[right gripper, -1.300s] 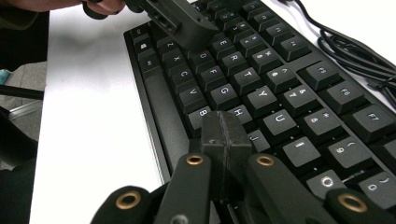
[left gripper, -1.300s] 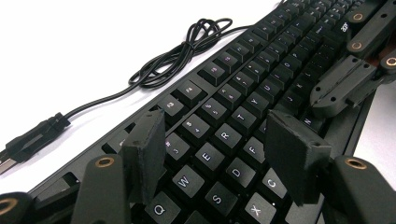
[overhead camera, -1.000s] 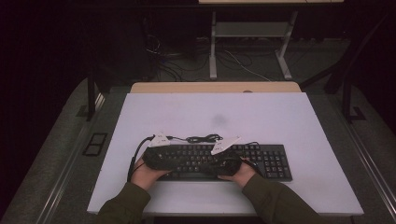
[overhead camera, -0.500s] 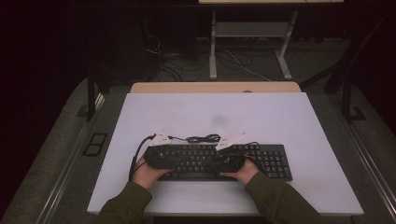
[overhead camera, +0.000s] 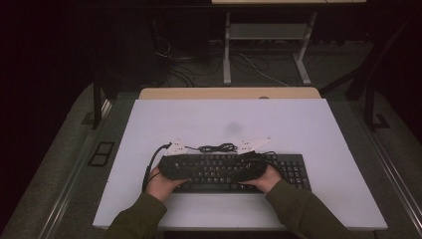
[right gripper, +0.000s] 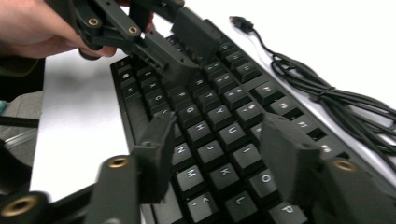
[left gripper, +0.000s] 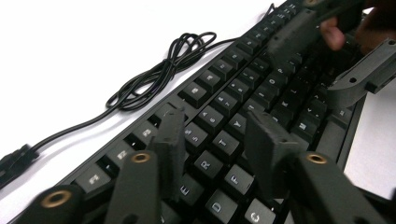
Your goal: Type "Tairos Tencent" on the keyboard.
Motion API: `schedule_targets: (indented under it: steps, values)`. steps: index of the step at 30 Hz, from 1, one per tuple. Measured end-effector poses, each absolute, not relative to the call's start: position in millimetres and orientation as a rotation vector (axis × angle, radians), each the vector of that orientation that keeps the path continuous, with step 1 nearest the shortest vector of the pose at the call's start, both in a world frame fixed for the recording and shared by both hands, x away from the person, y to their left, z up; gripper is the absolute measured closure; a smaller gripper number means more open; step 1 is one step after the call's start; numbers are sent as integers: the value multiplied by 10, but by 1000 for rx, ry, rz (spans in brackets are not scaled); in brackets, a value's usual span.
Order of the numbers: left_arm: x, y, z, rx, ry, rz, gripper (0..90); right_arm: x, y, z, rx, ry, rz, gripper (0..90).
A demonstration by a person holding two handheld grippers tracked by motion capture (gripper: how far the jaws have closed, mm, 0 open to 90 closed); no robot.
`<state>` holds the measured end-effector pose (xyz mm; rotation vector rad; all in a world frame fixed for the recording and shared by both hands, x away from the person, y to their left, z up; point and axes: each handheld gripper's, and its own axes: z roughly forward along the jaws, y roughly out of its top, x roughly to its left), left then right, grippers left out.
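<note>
Near the front edge of the white table [overhead camera: 318, 124], two forearms in olive sleeves [overhead camera: 298, 214] come in from below, each hand holding a gripper over a black keyboard [overhead camera: 293, 169]. The keyboard lies flat, lengthwise across the table, a little right of the middle and close to the person.

Over the keyboard's left half, the left gripper [left gripper: 217, 135] hovers low above the letter keys. Its fingers [left gripper: 170, 140] stand apart with nothing clamped between them, only keys showing in the gap; they have just been closing somewhat. The left hand [overhead camera: 161, 179] rests at the keyboard's near edge.

Beside it, the right gripper [right gripper: 219, 140] hangs over the keys further right, pointing toward the left one, so the two nearly meet over the middle of the board. Its fingers [right gripper: 159, 144] are also spread with no object gripped, and they have just been opening. The right hand [overhead camera: 266, 179] sits at the near edge as well.

Just beyond the keyboard lies its black cable [overhead camera: 216, 148], bundled in a loose coil on the bare table, with the plug end [right gripper: 240, 22] lying free.

Farther off, behind the table, a strip of wood [overhead camera: 229, 93] runs along its back edge, and beyond that stand the legs of a metal frame [overhead camera: 227, 55] among loose wires on the dark floor.
</note>
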<state>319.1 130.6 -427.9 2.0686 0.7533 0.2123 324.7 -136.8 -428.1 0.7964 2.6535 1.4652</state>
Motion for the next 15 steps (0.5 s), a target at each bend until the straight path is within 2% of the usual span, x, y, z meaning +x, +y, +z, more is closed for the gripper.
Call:
schedule_targets:
  steps: [7, 15]
  values:
    - [3208, 1236, -4290, 2082, 721, 196, 737, 3287, -1419, -4277, 846, 2598, 1474, 324]
    - [3222, 1176, -4307, 2099, 719, 178, 886, 3333, -1471, -4280, 882, 2548, 1483, 266]
